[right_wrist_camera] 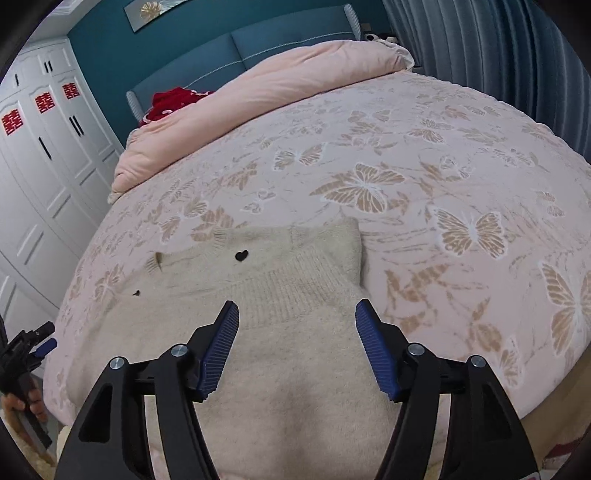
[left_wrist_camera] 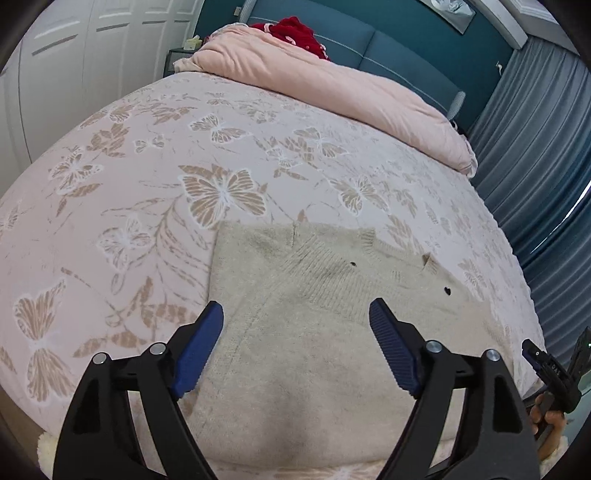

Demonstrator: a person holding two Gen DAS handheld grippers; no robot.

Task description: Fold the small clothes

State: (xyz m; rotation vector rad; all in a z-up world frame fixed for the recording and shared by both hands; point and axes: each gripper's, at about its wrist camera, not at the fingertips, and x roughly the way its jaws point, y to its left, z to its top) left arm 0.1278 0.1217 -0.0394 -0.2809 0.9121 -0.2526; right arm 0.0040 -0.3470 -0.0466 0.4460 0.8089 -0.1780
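The bed [left_wrist_camera: 147,155], under a pink butterfly-print cover, fills both views. A rolled pink quilt [left_wrist_camera: 332,88] lies along its far end, against the blue headboard [left_wrist_camera: 388,48], with a red cloth [left_wrist_camera: 295,33] behind it. White wardrobe doors [right_wrist_camera: 44,177] stand to one side and grey curtains [left_wrist_camera: 535,155] to the other. The sweater [left_wrist_camera: 314,332] (beige knit, with small dark heart marks) lies flat on the near part of the bed, directly below both claws, one side already turned in over the body. My left claw [left_wrist_camera: 296,314] hangs above it with fingers spread, holding nothing. My right claw [right_wrist_camera: 297,312] is spread likewise over the ribbed band, also holding nothing. Each claw shows at the edge of the other's view.
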